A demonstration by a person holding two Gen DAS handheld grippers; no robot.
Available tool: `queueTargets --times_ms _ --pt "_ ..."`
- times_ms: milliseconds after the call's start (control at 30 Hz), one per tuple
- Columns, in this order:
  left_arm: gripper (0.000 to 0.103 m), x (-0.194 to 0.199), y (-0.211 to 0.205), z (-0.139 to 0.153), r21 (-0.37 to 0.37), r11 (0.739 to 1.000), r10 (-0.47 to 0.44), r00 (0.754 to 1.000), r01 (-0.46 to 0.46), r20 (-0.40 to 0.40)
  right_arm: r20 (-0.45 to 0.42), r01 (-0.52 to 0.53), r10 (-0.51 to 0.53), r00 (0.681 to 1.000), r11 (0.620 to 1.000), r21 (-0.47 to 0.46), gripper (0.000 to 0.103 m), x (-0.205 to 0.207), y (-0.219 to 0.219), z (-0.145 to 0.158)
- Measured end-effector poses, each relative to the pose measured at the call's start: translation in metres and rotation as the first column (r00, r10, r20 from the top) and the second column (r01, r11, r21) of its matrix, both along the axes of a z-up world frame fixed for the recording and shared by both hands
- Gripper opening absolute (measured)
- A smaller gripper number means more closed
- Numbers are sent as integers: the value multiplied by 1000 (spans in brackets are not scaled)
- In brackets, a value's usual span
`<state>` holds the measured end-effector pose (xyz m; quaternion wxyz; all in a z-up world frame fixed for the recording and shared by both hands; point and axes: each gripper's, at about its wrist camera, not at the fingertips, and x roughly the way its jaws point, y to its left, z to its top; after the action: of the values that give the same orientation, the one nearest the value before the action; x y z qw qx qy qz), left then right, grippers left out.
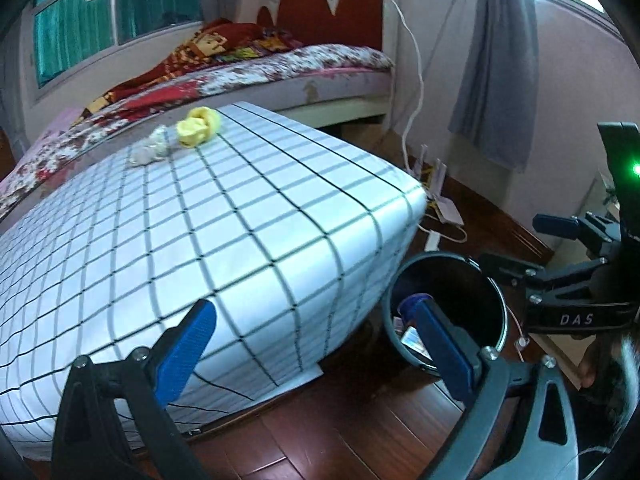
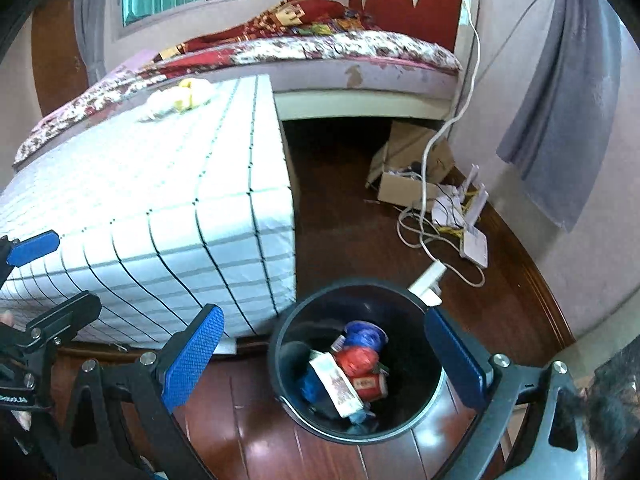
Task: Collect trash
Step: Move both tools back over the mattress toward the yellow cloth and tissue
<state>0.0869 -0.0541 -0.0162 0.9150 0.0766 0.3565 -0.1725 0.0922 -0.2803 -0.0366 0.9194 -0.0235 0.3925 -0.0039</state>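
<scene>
The right tool (image 2: 320, 352) is held wide open over a black bin (image 2: 280, 360) on the wooden floor (image 2: 340, 208). Nothing is gripped between its blue pads (image 2: 192, 360). Red, blue and white trash (image 2: 352, 372) is seen inside the bin. A checked bench (image 2: 160, 200) is set just beside the bin. A yellow wad (image 2: 192, 90) and a white wad (image 2: 160, 102) are seen at its far end. The left tool (image 2: 32, 248) is seen at the left edge.

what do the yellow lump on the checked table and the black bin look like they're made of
Yellow lump: looks like crumpled soft plastic or paper, matte, with folds and creases; hard to tell which. Black bin: seems to be smooth, hard plastic with a slightly glossy rim; a metal wall cannot be ruled out.
</scene>
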Motion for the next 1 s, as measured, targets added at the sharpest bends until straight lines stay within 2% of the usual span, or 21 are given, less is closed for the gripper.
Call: queueTargets --times_ms 433,700,1000 --pt "100 9 69 12 -35 990 136 990 -135 34 51 -100 101 994 995 -16 102 15 66 18" --pt "101 12 119 12 -46 973 227 973 -225 39 91 -163 161 983 986 17 102 27 113 29" --pt "101 28 164 14 -50 951 309 950 -307 49 108 -257 256 961 966 -6 102 45 174 31"
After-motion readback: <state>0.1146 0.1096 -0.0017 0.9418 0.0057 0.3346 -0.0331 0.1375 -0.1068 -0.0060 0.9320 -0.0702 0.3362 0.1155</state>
